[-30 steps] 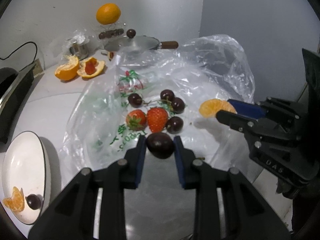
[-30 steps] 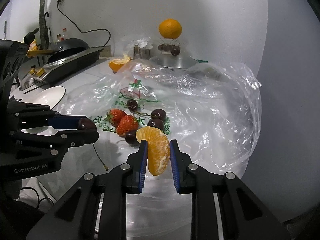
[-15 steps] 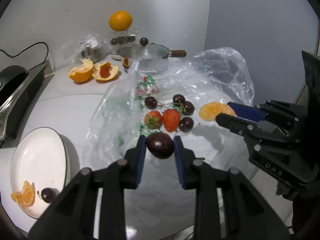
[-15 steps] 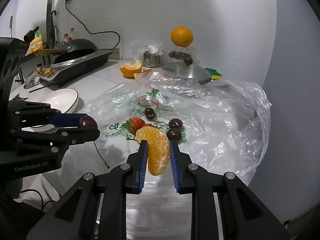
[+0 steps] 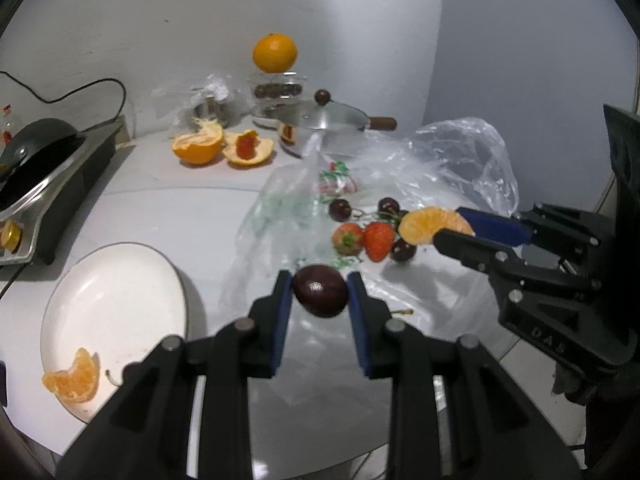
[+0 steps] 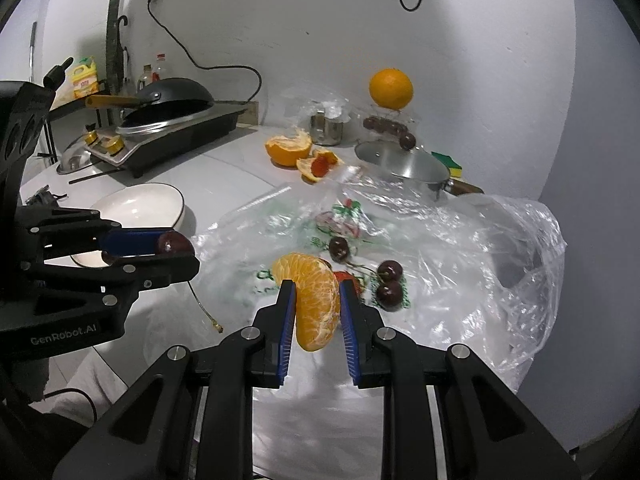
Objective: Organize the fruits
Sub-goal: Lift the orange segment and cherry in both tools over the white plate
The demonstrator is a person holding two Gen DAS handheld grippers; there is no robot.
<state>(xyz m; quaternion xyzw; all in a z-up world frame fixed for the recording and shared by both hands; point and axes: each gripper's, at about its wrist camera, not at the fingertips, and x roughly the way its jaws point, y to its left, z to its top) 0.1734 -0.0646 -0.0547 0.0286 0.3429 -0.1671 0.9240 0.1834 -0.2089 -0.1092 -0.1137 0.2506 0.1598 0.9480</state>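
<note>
My left gripper (image 5: 320, 288) is shut on a dark cherry (image 5: 320, 290), held above the counter just right of the white plate (image 5: 120, 280). The plate holds an orange segment (image 5: 74, 376) and a cherry stem. My right gripper (image 6: 317, 300) is shut on a peeled orange segment (image 6: 316, 300), above the clear plastic bag (image 6: 460, 248). On the bag lie two strawberries (image 5: 362, 238) and several cherries (image 6: 388, 284). Each gripper shows in the other's view: the right gripper (image 5: 448, 228) at the right, the left gripper (image 6: 176, 246) at the left.
At the back stand a lidded steel pot (image 5: 324, 124), a whole orange (image 5: 275, 53) on a glass bowl, and opened orange peel halves (image 5: 222, 146). An electric cooker with a black pan (image 6: 172, 116) sits at the left. The counter's front edge is near.
Both grippers have drawn back and risen a little with their fruit still held. The plate has come further into the left wrist view, and the bag's fruit looks farther off.
</note>
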